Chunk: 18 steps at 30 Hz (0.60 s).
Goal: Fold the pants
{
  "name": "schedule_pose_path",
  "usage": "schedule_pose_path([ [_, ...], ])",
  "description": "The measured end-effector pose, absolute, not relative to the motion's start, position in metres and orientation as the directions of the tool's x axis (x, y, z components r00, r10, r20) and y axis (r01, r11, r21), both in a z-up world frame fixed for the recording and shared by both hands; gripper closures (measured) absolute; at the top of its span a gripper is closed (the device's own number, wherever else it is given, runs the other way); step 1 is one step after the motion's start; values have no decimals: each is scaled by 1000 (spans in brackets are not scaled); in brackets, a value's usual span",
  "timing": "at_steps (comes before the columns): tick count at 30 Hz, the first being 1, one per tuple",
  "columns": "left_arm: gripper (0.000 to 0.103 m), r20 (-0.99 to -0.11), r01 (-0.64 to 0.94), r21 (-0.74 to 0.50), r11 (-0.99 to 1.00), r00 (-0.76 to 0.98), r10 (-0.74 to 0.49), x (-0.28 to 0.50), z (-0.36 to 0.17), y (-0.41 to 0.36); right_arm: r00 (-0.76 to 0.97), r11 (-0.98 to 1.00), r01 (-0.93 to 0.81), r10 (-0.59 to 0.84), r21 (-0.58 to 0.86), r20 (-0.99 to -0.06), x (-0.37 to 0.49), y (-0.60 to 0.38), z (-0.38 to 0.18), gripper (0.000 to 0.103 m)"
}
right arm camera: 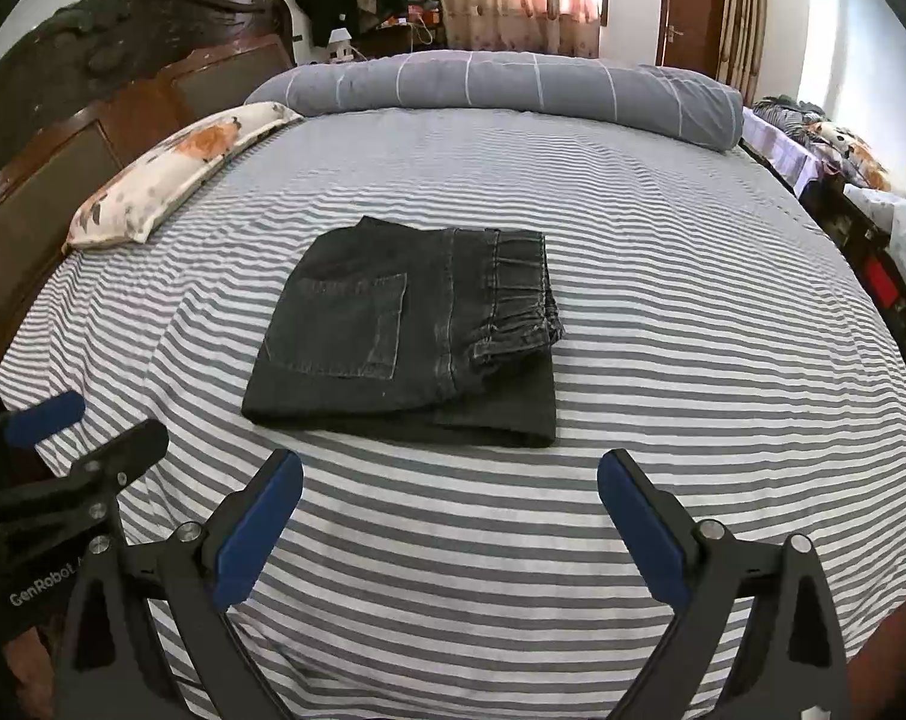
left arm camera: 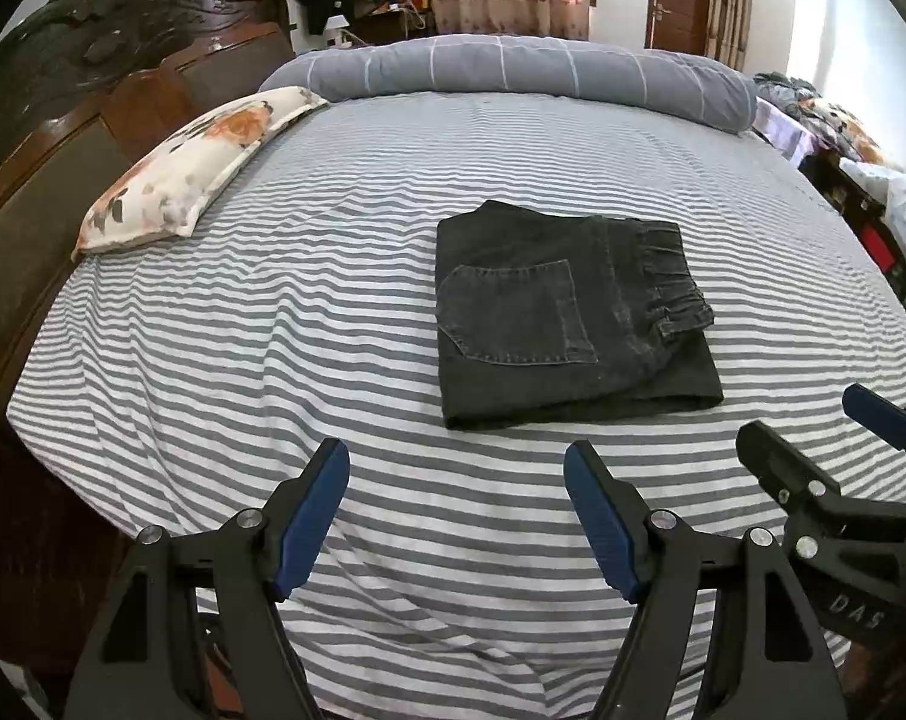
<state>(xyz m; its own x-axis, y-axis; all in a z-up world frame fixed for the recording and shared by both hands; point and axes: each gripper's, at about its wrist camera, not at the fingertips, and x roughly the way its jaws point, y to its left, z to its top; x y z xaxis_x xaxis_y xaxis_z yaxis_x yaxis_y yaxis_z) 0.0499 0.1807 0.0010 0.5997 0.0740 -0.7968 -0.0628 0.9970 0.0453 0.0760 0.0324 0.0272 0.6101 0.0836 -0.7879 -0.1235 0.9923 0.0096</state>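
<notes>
Dark grey denim pants [left arm camera: 573,318] [right arm camera: 405,330] lie folded into a compact rectangle on the striped bed sheet [left arm camera: 273,330], back pocket up and waistband toward the right. My left gripper [left arm camera: 456,462] hovers open over the sheet, short of the pants' near edge, with nothing between its blue pads. My right gripper [right arm camera: 450,474] is likewise open and empty, just in front of the pants' near edge. Each gripper shows in the other's view: the right gripper [left arm camera: 807,420] at the right edge, the left gripper [right arm camera: 111,420] at the left edge.
A floral pillow [left arm camera: 195,162] rests by the carved wooden headboard [left arm camera: 63,120] on the left. A rolled grey quilt [left arm camera: 513,72] spans the far side of the bed. Furniture piled with clothes [left arm camera: 843,132] stands beyond the right edge.
</notes>
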Motion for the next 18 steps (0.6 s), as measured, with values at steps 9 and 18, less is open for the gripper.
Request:
schedule_pose_path([
  [9, 29, -788, -60, 58, 997, 610, 82, 48, 3, 178, 592, 994, -110, 83, 22, -802, 72, 30, 21, 6],
  [18, 28, -789, -50, 39, 998, 612, 61, 48, 5, 177, 590, 994, -102, 84, 29, -803, 66, 27, 21, 6],
])
